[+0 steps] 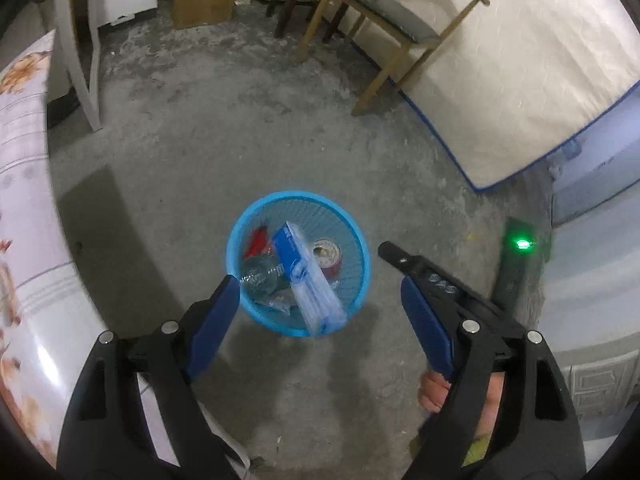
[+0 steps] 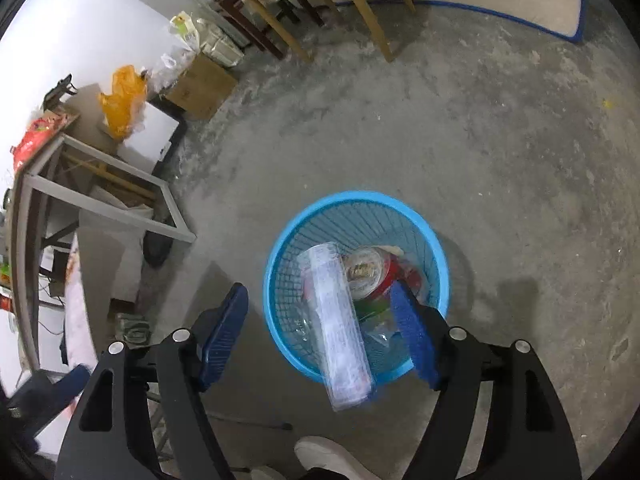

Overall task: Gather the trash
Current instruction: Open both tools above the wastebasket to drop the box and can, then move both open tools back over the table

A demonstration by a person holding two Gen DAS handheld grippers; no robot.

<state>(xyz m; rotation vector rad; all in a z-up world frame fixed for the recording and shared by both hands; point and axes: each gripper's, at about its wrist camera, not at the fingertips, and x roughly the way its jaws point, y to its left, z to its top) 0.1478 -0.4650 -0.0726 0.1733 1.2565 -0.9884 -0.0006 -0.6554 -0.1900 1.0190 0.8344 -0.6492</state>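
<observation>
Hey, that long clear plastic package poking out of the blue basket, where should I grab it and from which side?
Grip the clear package by its end overhanging the blue basket rim, nearest the grippers. Come from above, jaws across its narrow width: it leans tilted, that end free, while the far end sits among the can and bottle.

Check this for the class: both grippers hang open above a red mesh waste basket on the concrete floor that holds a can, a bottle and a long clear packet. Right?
Not quite. The waste basket is blue, not red, as the right wrist view shows. The rest stands: left gripper and right gripper open above it, can, bottle and long clear packet inside.
</observation>
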